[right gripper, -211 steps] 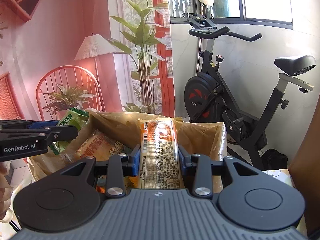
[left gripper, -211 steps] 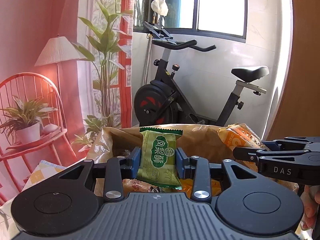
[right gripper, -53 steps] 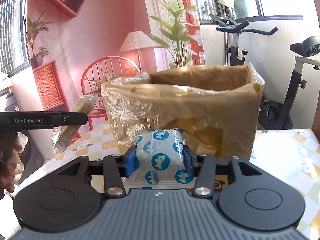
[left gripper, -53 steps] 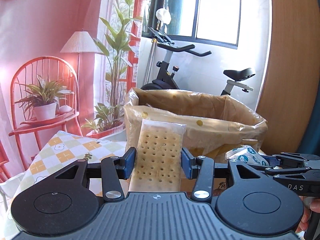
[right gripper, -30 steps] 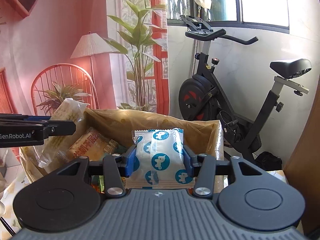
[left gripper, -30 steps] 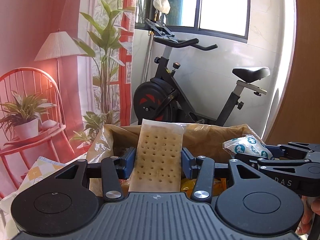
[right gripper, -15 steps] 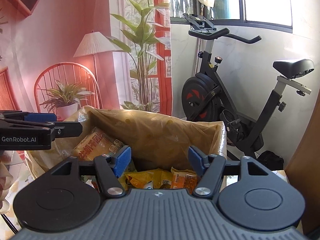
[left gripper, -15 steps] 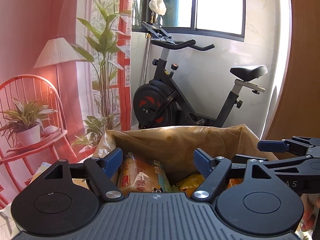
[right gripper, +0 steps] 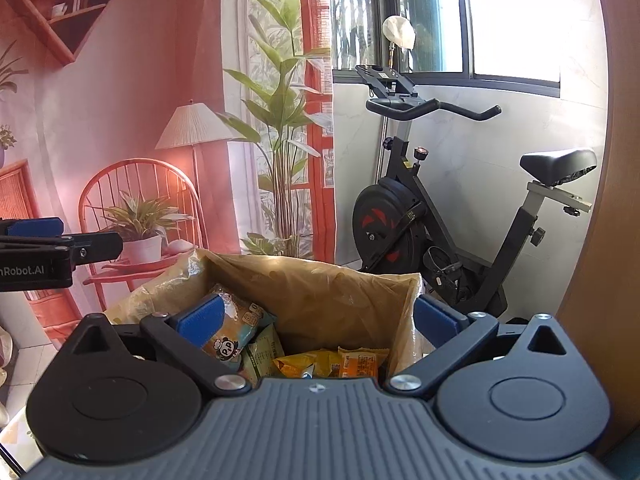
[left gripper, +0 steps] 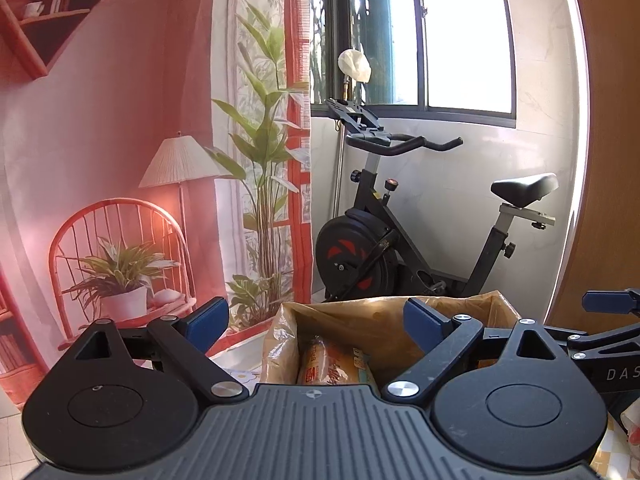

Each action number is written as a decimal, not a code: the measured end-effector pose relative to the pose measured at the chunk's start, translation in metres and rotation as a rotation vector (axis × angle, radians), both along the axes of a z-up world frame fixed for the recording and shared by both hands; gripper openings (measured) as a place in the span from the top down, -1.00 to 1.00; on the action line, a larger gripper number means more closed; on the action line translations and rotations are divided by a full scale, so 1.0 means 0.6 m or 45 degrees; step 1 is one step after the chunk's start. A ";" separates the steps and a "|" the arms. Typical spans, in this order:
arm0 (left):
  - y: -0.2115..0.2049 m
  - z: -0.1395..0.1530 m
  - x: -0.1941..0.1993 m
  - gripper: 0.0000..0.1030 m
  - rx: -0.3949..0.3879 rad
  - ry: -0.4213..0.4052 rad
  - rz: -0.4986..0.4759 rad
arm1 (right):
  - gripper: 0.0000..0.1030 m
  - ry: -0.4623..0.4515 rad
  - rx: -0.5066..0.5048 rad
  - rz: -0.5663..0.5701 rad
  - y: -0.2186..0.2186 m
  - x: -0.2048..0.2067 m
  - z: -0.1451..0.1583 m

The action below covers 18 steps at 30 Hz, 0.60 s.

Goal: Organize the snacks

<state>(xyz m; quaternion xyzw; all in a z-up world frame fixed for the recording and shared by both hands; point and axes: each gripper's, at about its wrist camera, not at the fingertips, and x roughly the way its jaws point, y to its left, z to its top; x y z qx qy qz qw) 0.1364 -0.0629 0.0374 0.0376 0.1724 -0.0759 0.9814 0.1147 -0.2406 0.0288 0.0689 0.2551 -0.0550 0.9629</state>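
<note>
A brown paper-lined box stands in front of both grippers and holds several snack packets. In the left wrist view an orange packet lies inside it. In the right wrist view the box holds a panda-print packet, a green packet and yellow-orange packets. My left gripper is open and empty above the box's left side. My right gripper is open and empty above the box. Each gripper shows at the edge of the other's view.
A black exercise bike stands behind the box against a white wall. A wall print with a red chair, lamp and plants fills the left. A wooden panel rises at the right. A checked tablecloth lies under the box.
Both grippers let go of their packets, the cracker pack and the blue-white pack, into the box. They have opened wider and lifted back a little since half a second ago.
</note>
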 end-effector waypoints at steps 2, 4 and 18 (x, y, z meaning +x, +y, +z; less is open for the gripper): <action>0.006 0.008 -0.017 -0.89 -0.032 -0.010 0.021 | -0.99 -0.011 -0.006 -0.013 0.003 -0.018 0.010; 0.013 0.013 -0.030 -0.90 -0.069 0.001 0.039 | -0.99 -0.026 0.001 -0.016 0.005 -0.034 0.020; 0.017 0.047 -0.105 -0.90 -0.043 -0.031 0.089 | -0.99 -0.082 0.071 -0.049 0.009 -0.121 0.059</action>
